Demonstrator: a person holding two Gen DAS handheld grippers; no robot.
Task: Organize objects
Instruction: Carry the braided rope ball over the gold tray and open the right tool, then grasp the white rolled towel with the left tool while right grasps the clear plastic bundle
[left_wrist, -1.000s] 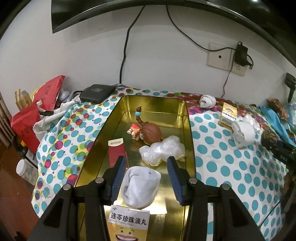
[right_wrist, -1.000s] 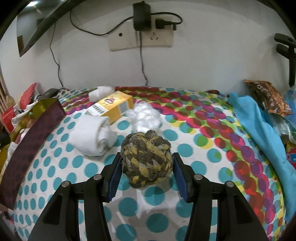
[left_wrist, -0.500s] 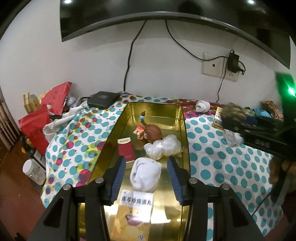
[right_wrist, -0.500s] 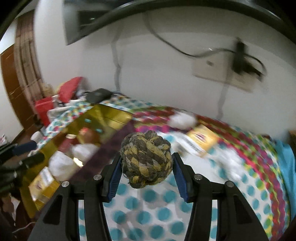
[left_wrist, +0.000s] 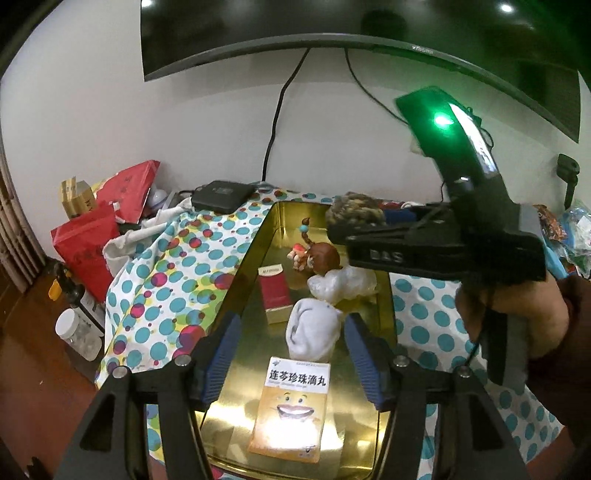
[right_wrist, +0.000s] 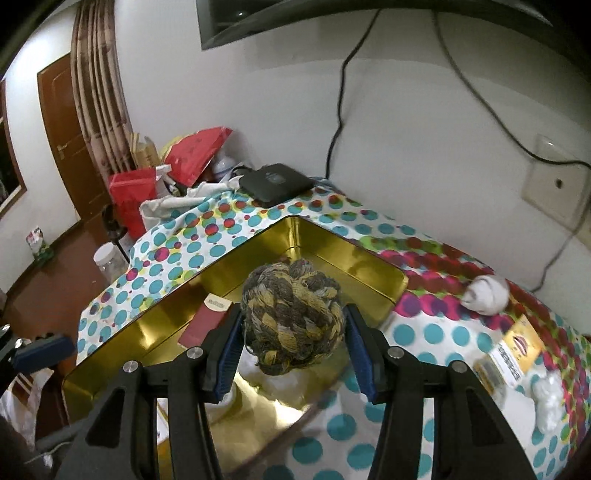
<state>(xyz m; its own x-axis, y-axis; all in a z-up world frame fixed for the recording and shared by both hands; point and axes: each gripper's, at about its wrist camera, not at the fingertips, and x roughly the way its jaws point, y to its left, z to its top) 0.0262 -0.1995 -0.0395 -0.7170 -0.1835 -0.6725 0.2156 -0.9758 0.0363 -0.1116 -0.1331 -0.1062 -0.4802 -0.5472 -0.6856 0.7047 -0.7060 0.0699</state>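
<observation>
Left wrist view: the left gripper (left_wrist: 291, 354) hangs wide and empty over the gold tin (left_wrist: 386, 332), whose long axis runs toward 12 o'clock; the right gripper (left_wrist: 341, 221), only entering at 3 o'clock half a second ago, now reaches over the tin's far end. Five items lie inside, including one white sock (left_wrist: 312, 330). Right wrist view: the right gripper (right_wrist: 293, 345) clamps one rope ball (right_wrist: 293, 319) above the tin (right_wrist: 343, 251), previously off at 9 o'clock.

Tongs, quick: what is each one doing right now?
Left tongs: open, holding nothing, above the gold tin.
Right tongs: closed on the rope ball, over the tin.
</observation>
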